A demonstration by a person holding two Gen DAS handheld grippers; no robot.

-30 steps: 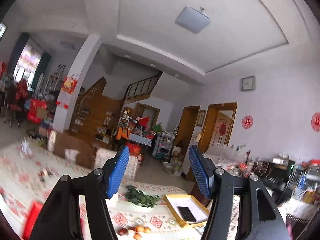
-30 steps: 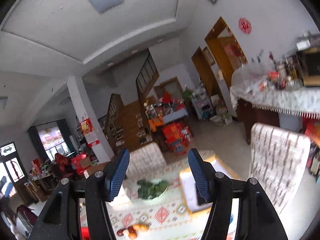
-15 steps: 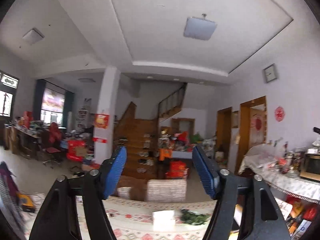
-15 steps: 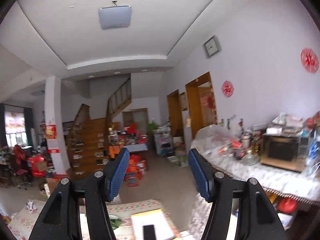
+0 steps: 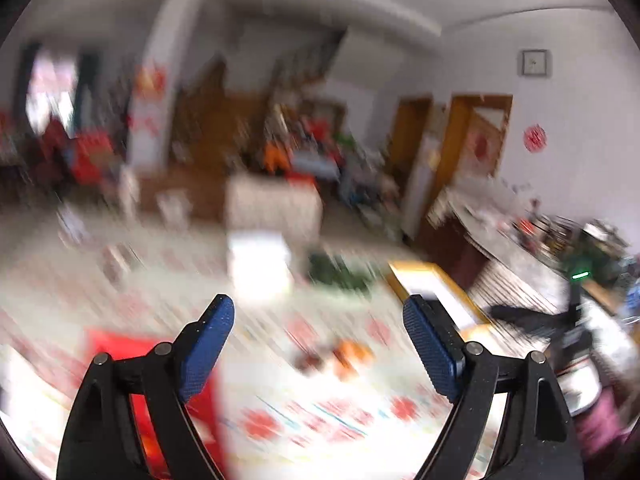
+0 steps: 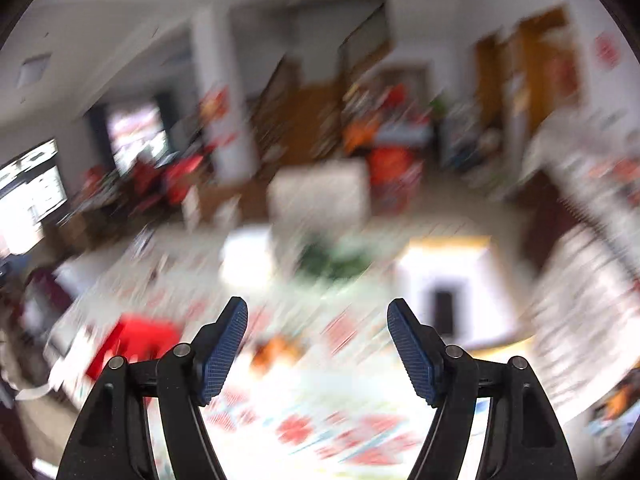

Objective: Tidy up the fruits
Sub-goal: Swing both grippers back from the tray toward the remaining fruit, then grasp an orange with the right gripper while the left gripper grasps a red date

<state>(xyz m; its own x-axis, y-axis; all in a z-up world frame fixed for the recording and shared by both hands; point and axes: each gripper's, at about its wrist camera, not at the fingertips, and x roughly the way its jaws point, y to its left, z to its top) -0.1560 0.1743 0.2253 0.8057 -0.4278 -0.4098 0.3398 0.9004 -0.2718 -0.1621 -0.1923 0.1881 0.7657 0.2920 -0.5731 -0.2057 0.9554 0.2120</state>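
Note:
Both views are motion-blurred. A small cluster of orange and dark red fruits (image 5: 340,356) lies on the patterned tablecloth (image 5: 320,412), ahead of and between the jaws of my left gripper (image 5: 318,316), which is open and empty above the table. In the right wrist view the fruits (image 6: 276,350) sit just ahead of my right gripper (image 6: 318,316), also open and empty. A yellow-rimmed tray (image 5: 436,292) with a dark flat object lies to the right; it also shows in the right wrist view (image 6: 452,284).
A bowl of green leaves (image 5: 336,272) and a white box (image 5: 258,260) stand at the far side of the table. A red object (image 5: 132,356) lies at the left. My right gripper's body (image 5: 560,320) shows at the right of the left view. Chairs stand around the table.
Both grippers have tilted down from facing the ceiling and room toward the table. The fruits, tray and greens are back in view. Both stay open.

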